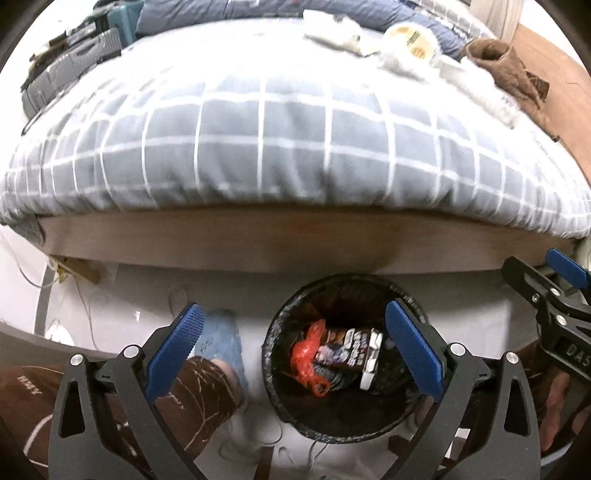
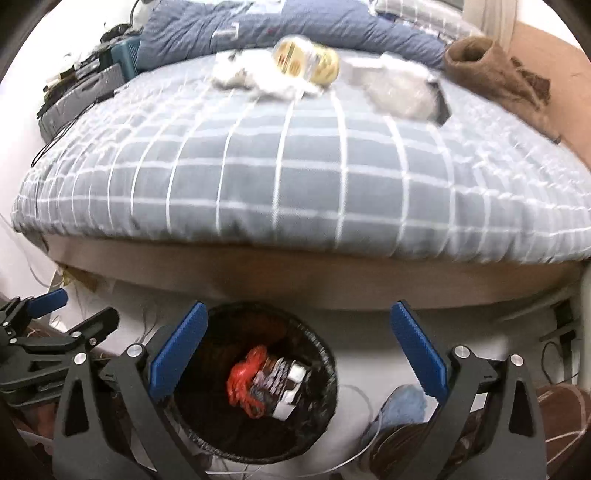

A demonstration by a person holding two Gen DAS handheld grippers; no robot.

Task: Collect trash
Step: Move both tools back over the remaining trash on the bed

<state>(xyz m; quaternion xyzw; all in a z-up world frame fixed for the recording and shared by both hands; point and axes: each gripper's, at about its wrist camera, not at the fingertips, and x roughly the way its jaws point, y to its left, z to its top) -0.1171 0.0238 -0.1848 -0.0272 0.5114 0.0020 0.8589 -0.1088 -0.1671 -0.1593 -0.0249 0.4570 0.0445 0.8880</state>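
A black trash bin (image 1: 273, 354) stands on the floor by the bed; it holds a red plastic bag (image 1: 308, 354) and a printed wrapper (image 1: 351, 347). It also shows in the right wrist view (image 2: 325, 373). My left gripper (image 1: 295, 354) is open and empty, just above the bin's left rim. My right gripper (image 2: 299, 354) is open and empty above the bin's right side. On the far part of the bed lie a round yellow-lidded container (image 2: 306, 59), crumpled white tissue (image 2: 236, 74) and a clear plastic wrapper (image 2: 402, 92).
The bed (image 2: 295, 177) has a grey checked cover and a wooden frame (image 2: 295, 277). A brown garment (image 2: 495, 74) lies at its right, a blue quilt (image 2: 258, 26) at the back, dark cases (image 2: 74, 99) at the left. A slippered foot (image 1: 207, 376) stands beside the bin.
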